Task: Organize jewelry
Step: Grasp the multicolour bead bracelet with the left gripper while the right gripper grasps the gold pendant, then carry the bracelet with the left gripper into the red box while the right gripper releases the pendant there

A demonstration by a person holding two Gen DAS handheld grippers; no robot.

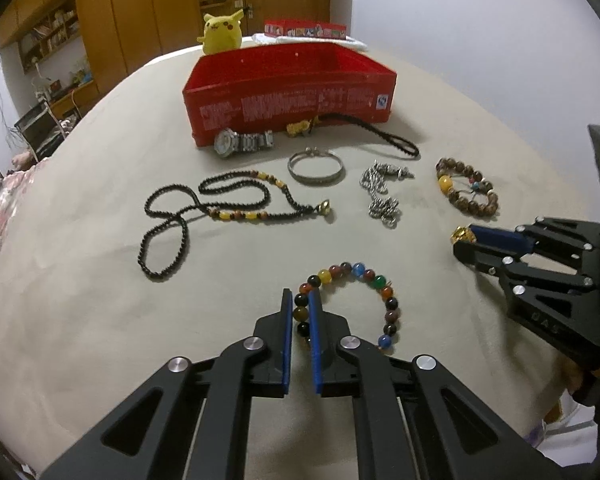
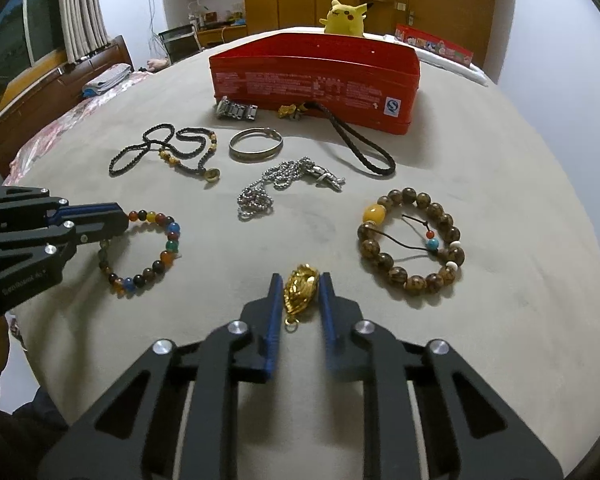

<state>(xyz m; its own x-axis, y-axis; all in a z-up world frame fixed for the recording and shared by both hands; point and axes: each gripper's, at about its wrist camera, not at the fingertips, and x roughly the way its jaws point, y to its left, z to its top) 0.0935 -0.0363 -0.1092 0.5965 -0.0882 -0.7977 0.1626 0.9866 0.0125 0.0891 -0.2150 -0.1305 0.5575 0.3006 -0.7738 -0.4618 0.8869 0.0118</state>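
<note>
My left gripper is shut on the near-left side of a multicoloured bead bracelet lying on the beige table; it also shows in the right wrist view. My right gripper is closed around a gold pendant, fingers touching its sides; the pendant also shows in the left wrist view. An open red box stands at the back. Between lie a brown wooden bead bracelet, a silver chain, a silver bangle, a black bead necklace and a watch.
A black braided cord with a small gold charm lies against the box front. A yellow plush toy and a red printed carton stand behind the box. A bed lies left of the table.
</note>
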